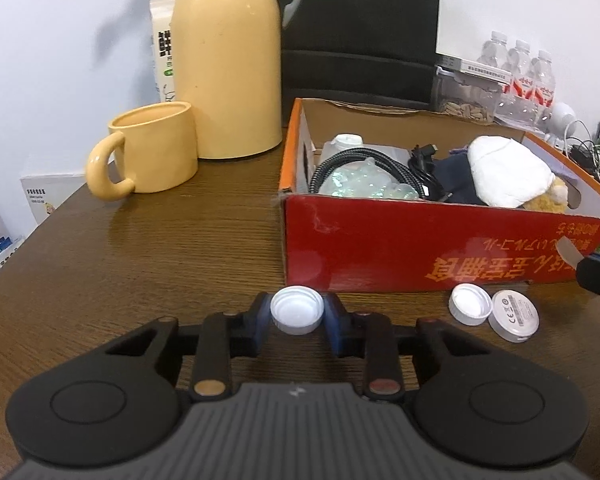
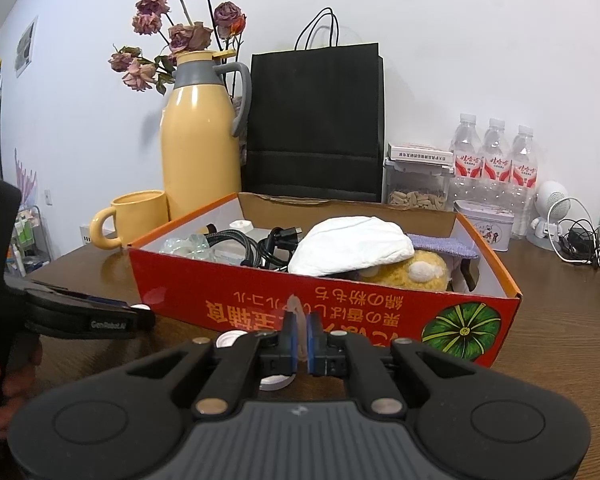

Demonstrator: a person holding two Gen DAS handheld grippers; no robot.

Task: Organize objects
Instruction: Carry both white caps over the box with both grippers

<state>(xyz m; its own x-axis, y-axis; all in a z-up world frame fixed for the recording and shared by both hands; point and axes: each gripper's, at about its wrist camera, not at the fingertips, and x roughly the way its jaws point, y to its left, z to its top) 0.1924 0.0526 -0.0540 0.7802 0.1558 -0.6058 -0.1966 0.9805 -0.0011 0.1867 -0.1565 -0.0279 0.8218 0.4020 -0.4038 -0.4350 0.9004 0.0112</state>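
- The desk (image 1: 188,240) was dark brown wood with a plain grain, glossy enough to catch the light, and it stood against a white wall (image 2: 440,40)
- A red cardboard box (image 1: 420,240) with orange print sat open on the desk; inside lay cables (image 1: 380,160), a white cloth (image 1: 508,176), a yellow plush toy (image 2: 416,272) and crinkled clear plastic (image 1: 360,184)
- Left of the box stood a tall yellow jug (image 1: 226,68) with a grey handle, and a yellow mug (image 1: 156,148) just beside it
- Dried roses (image 2: 172,32) rose behind the jug, and a black paper bag (image 2: 316,120) stood behind the box
- At the far right were three water bottles (image 2: 496,160), a clear tub of seeds (image 2: 418,192), a small tin (image 2: 486,224) and a tangle of white cords (image 2: 588,240)
- The left gripper (image 1: 297,312) was low over the desk in front of the box; its blue fingers (image 1: 262,312) pressed both sides of a white bottle cap (image 1: 297,310), narrow around it
- A second white cap (image 1: 470,304) and a small white round disc (image 1: 514,316) lay on the desk to the right, touching each other, close to the box's front wall
- The right gripper (image 2: 300,332) was closed tight on a thin pale strip (image 2: 296,308), just before the box's front
- A hand (image 2: 4,400) showed at the left edge of the right view, gripping the other gripper's handle
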